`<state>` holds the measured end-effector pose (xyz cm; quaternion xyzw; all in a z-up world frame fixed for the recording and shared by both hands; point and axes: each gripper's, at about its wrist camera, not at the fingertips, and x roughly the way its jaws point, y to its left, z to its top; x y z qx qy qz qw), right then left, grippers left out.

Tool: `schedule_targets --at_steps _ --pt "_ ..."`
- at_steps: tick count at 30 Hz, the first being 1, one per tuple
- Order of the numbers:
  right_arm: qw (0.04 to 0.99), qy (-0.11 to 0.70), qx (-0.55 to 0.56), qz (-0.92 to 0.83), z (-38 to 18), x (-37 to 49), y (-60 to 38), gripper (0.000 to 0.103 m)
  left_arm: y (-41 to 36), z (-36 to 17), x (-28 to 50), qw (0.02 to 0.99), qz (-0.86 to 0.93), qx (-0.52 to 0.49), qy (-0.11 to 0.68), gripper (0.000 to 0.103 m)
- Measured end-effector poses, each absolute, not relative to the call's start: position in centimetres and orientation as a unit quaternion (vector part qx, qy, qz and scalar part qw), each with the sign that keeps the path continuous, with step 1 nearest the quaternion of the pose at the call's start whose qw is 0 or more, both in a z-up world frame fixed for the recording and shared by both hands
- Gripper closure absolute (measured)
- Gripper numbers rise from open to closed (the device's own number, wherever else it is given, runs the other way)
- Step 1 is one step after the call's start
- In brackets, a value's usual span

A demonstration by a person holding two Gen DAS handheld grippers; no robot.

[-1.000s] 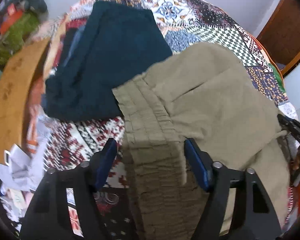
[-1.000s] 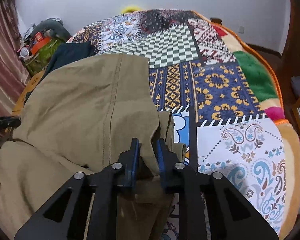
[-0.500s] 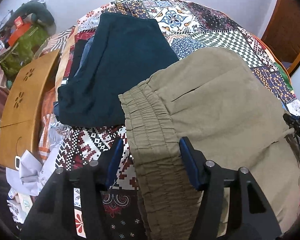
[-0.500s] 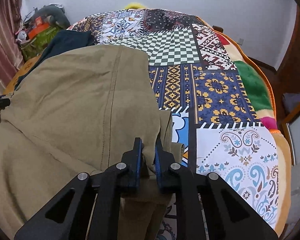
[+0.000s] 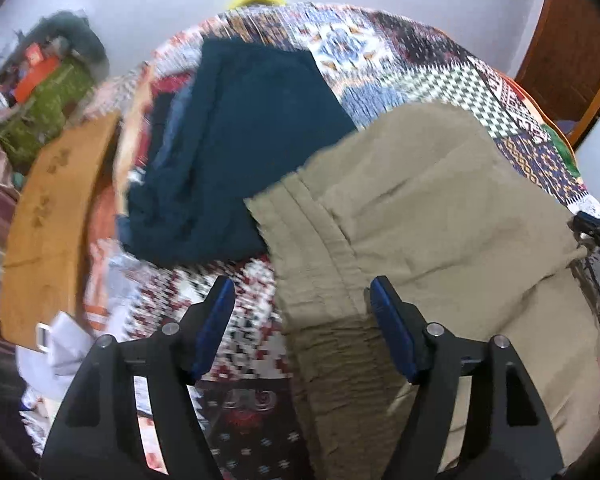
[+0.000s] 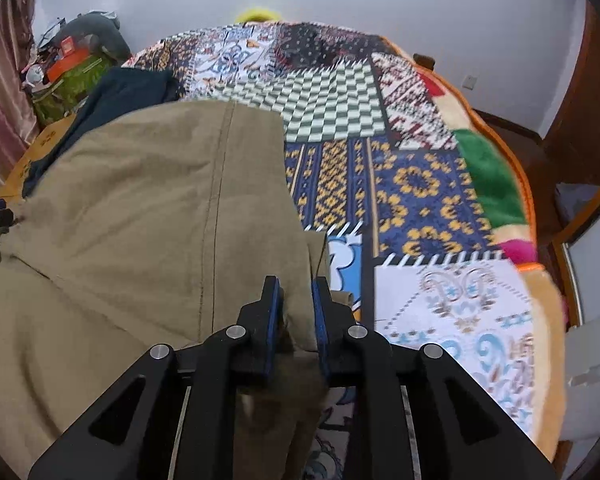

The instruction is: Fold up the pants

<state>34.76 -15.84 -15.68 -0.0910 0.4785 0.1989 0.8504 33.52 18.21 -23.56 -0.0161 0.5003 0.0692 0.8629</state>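
Khaki pants (image 5: 440,216) lie on a patchwork bed cover (image 5: 384,60), with the elastic waistband (image 5: 320,280) toward the left gripper. My left gripper (image 5: 302,304) is open, its blue-padded jaws standing wide on either side of the waistband without clamping it. In the right wrist view the pants (image 6: 160,208) fill the left half. My right gripper (image 6: 296,292) is shut on the pants' right edge near its lower corner. The right gripper's tip also shows at the right edge of the left wrist view (image 5: 596,232).
A folded dark teal garment (image 5: 240,152) lies on the cover left of and beyond the pants. A wooden lap table (image 5: 48,220) and white papers (image 5: 60,344) sit at the left. A pile of bags (image 6: 72,68) is by the far left wall. The cover's orange edge (image 6: 528,200) runs on the right.
The left gripper's jaws have opened wider around the waistband, and its view has shifted and blurred. The right gripper stays shut on the pants' edge and has moved slightly forward.
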Motion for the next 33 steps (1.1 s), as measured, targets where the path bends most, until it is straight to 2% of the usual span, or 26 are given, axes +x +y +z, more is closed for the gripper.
schedule_targets --at_steps 4,6,10,12,16,22,29,33 --pt "0.864 0.453 -0.079 0.205 -12.8 34.3 -16.2 0.086 19.0 -20.6 33.0 0.877 0.071 -0.026 0.474 0.032" --pt "0.871 0.437 -0.068 0.213 -11.2 34.2 -16.2 0.079 19.7 -19.2 33.1 0.884 0.076 -0.032 0.461 0.031" --pt "0.887 0.398 -0.047 0.230 -8.0 34.2 -15.6 0.066 20.8 -17.5 33.9 0.889 0.097 -0.030 0.447 0.021" --pt "0.891 0.387 -0.040 0.235 -7.0 34.8 -14.8 0.058 21.5 -17.5 34.4 0.888 0.102 -0.033 0.448 0.021" --pt "0.890 0.381 -0.028 0.250 -6.2 37.0 -13.0 0.056 22.7 -18.3 36.1 0.880 0.096 -0.056 0.463 0.021" --pt "0.879 0.406 -0.029 0.250 -8.5 40.8 -10.8 0.055 23.5 -21.9 39.0 0.861 0.094 -0.064 0.496 0.021" --pt "0.856 0.456 -0.059 0.237 -14.5 45.5 -8.8 0.055 24.6 -26.8 42.0 0.839 0.066 -0.103 0.530 0.021" --pt "0.837 0.488 -0.026 0.246 -17.4 48.8 -8.6 0.055 24.4 -29.1 43.0 0.834 0.041 -0.102 0.541 0.021"
